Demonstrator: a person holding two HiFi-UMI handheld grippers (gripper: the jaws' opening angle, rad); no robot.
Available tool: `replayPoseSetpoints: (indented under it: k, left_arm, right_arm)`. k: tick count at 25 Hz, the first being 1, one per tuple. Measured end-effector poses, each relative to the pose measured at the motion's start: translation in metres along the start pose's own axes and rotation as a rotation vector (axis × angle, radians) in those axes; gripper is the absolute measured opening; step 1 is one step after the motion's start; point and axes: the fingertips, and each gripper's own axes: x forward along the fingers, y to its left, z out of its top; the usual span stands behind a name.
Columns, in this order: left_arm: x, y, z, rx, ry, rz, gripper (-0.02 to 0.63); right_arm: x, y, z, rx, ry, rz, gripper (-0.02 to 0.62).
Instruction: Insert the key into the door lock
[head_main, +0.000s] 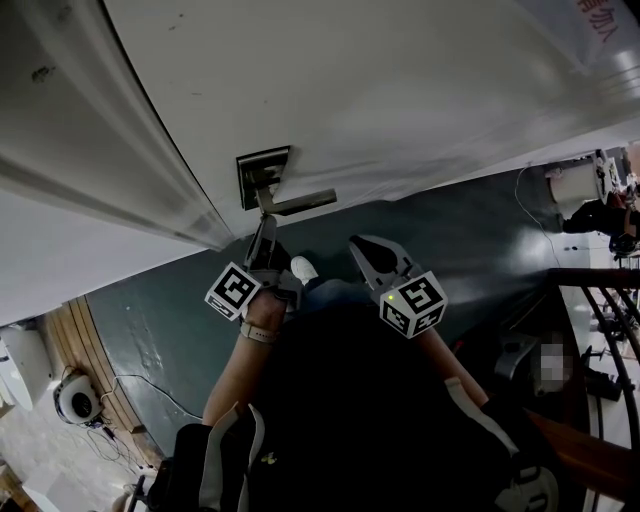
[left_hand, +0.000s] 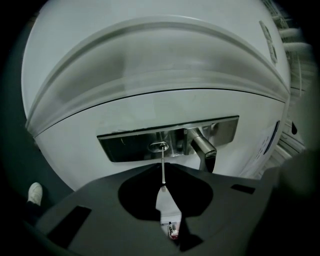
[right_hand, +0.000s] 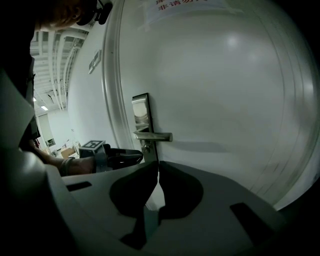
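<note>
My left hand-held gripper (head_main: 264, 228) is raised to the white door (head_main: 420, 90), its marker cube (head_main: 239, 291) just above my wrist. Its jaws are pinched together on the key (left_hand: 163, 172), which I see edge-on as a thin metal blade running straight out from between the tips. The far end of the blade meets the keyhole (left_hand: 159, 146) in the metal lock plate (left_hand: 125, 144); I cannot tell how deep it sits. The gripper is in line with the keyhole, close to the plate but not touching it.

Just to the right of the keyhole on the same plate is the lever handle (left_hand: 202, 145). In the head view it points away to the right and lies level with the door's face, clear of my left gripper's jaws.

Below, between my two grippers, a white shoe (head_main: 303, 268) shows on the dark floor (head_main: 470, 230).

Further right, my right hand-held gripper (right_hand: 158, 169) hangs back from the door, well apart from the lock. Its jaws are drawn together with only a sliver of gap and nothing between them. From its own view I see the plate and handle ahead, and my left gripper reaching in from the left beneath the handle.
</note>
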Motion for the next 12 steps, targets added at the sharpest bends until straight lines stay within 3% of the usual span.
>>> replayPoseSetpoints:
  k: [7,12]
  left_arm:
    - [0.006,0.001,0.006,-0.063,-0.008,0.024,0.026]
    - [0.018,-0.002,0.013,-0.026,-0.038,-0.005,0.028]
  right_arm:
    - [-0.001,-0.003,-0.002,0.007,0.001,0.0,0.018]
    - [-0.004,-0.006,-0.004,0.014,0.0,-0.004,0.018]
